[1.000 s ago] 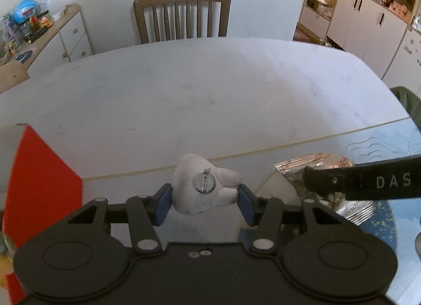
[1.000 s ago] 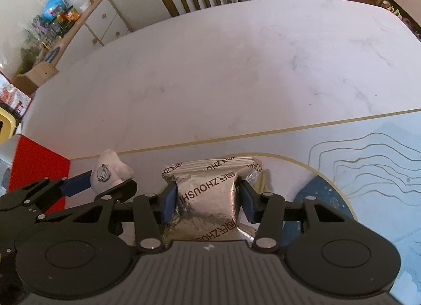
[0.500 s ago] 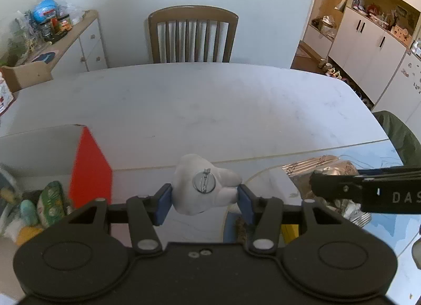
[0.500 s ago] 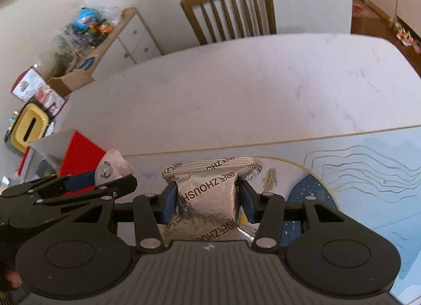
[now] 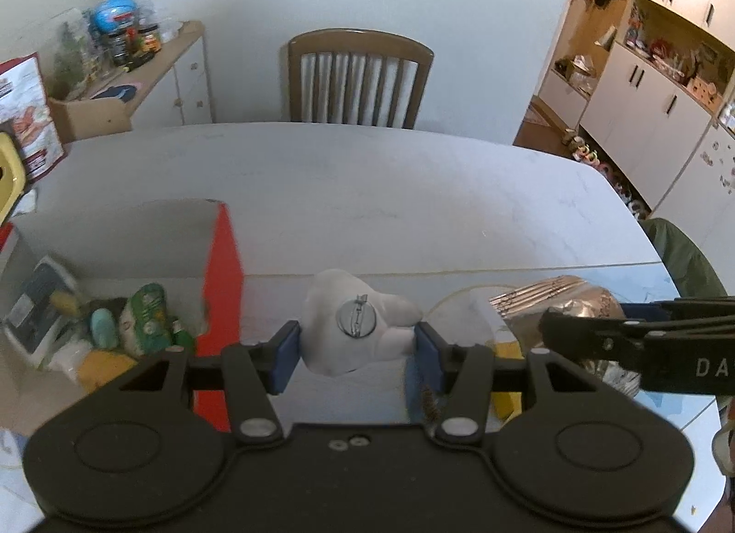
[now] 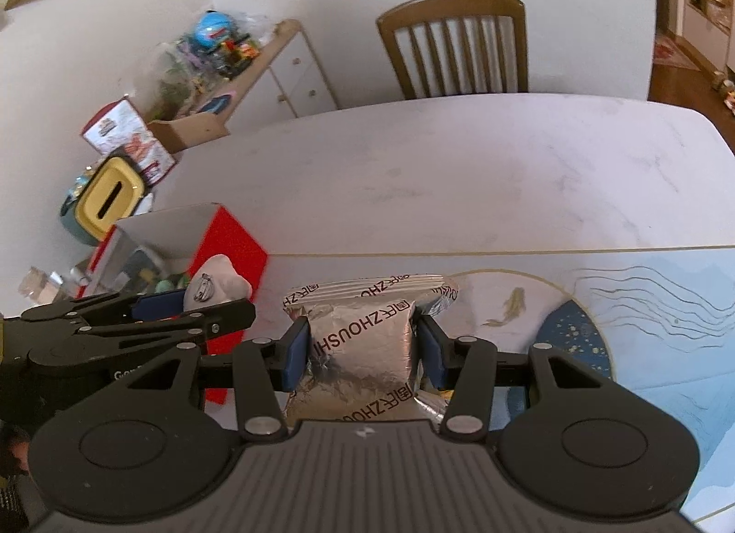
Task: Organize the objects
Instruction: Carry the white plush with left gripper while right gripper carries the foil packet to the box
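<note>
The white plush toy (image 5: 353, 324), soft and lumpy with a round metal pin on its face, hangs in the air just right of the red box (image 5: 223, 285), level with its open top and clear of the table. The silver foil packet (image 6: 363, 349), crinkled and printed with dark lettering, is upright with its sealed edge on top, further right of the red box, beyond the toy.
</note>
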### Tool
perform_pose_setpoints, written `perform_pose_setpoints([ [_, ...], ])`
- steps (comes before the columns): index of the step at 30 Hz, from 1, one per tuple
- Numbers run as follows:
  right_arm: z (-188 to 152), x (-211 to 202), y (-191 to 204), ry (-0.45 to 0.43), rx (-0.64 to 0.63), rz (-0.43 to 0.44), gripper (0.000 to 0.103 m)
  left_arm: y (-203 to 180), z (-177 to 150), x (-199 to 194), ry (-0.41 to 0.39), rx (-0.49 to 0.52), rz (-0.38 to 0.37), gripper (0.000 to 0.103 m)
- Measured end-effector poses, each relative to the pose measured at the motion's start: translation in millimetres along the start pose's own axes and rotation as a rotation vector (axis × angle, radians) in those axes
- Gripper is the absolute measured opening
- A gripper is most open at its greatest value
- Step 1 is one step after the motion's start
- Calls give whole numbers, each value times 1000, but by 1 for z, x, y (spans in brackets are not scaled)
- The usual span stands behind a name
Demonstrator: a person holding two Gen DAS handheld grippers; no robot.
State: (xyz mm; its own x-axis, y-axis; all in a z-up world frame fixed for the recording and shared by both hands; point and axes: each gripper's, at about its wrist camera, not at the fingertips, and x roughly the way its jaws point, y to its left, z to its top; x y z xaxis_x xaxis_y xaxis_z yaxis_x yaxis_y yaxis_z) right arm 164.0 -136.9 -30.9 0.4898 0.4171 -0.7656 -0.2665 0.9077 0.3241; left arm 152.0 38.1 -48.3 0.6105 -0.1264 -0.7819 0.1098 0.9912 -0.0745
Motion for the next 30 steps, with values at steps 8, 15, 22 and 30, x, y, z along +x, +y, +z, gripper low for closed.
perform_pose_setpoints([
  [8,-4,-4,39,-2,-46,22,49,46,-6,-21,-8,-36,9,52],
  [15,-3,12,92,12,-100,25,49,104,-9,-33,-2,-70,22,52],
  [22,2,36,146,15,-125,46,49,168,-3,-41,-2,-99,32,52],
  [30,8,77,205,40,-159,42,49,227,3,-32,26,-108,44,52],
])
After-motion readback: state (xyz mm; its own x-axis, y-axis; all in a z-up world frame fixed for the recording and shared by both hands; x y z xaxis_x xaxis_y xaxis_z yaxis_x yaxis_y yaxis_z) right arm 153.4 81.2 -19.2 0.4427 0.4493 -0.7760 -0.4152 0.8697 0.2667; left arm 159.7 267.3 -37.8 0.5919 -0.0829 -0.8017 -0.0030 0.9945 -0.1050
